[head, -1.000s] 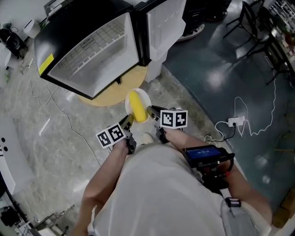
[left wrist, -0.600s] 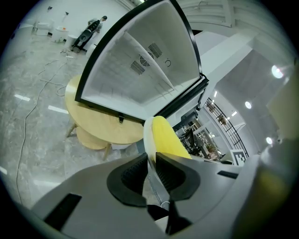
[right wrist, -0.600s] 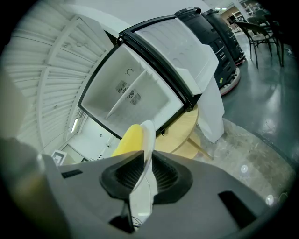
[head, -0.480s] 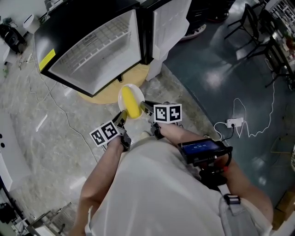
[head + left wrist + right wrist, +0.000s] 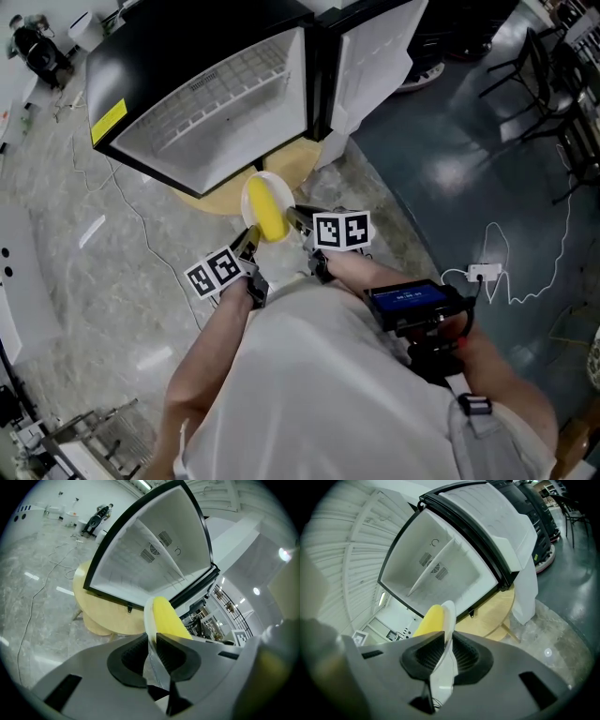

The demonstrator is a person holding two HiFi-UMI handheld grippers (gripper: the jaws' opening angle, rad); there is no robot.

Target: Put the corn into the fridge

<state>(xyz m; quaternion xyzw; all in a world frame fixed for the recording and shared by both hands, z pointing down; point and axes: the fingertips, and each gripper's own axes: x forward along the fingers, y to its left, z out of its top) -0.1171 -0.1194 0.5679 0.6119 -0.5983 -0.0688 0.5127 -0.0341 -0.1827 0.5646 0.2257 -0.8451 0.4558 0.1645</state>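
Observation:
A yellow corn cob (image 5: 269, 211) lies on a small white plate (image 5: 255, 184), which I hold in front of me. My left gripper (image 5: 247, 240) is shut on the plate's left rim and my right gripper (image 5: 293, 218) is shut on its right rim. In the left gripper view the plate (image 5: 149, 617) stands edge-on between the jaws of the left gripper (image 5: 152, 654), with the corn (image 5: 167, 619) behind it. The right gripper view shows the right gripper (image 5: 446, 656) clamping the plate (image 5: 448, 620) beside the corn (image 5: 428, 619). The fridge (image 5: 216, 103) stands just ahead, door (image 5: 380, 52) open, its white inside bare.
The fridge rests on a low round wooden platform (image 5: 220, 195). A white power strip with its cable (image 5: 483, 272) lies on the dark floor to the right. Thin cables (image 5: 122, 211) run over the grey floor at left. Black chairs (image 5: 553, 75) stand at the far right.
Both grippers have carried the plate with the corn a little left and closer to the open fridge. Both are still shut on the rim.

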